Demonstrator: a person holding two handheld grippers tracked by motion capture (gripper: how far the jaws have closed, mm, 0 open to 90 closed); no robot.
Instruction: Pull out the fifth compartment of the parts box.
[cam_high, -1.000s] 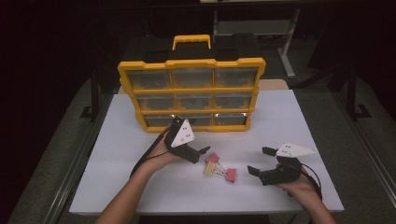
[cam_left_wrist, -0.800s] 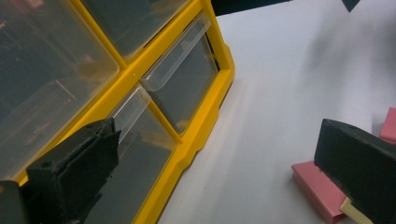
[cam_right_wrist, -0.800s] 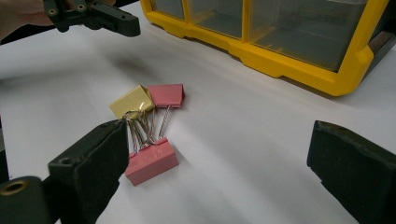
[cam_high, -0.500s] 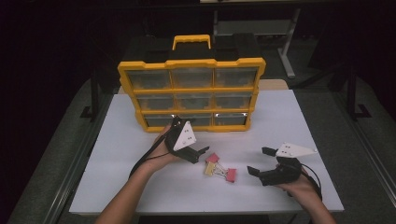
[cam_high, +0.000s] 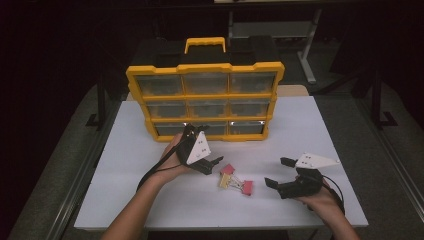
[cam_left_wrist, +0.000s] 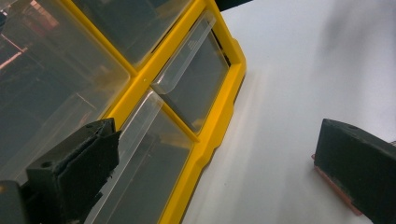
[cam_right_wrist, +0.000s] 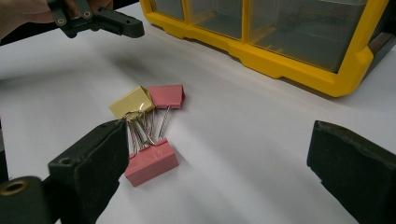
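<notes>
I've got three binder clips lying in a little cluster on the white table, between my two grippers and just in front of the yellow drawer cabinet; from the right gripper view that's one yellow clip and two pink ones, wire handles tangled together. Nothing is picked up yet, and every drawer I can see looks closed, so as I judge it the whole job of stowing the clips is still ahead. My left gripper is up against the cabinet's bottom row, jaws spread apart, one jaw right at the clear lip of a drawer — touching it or just shy, I can't quite tell from this angle. The left hand is rolled over, wrist cocked toward the cabinet. My right gripper hovers low over the table to the right of the clips, jaws wide apart and empty, pointed at the cluster.
</notes>
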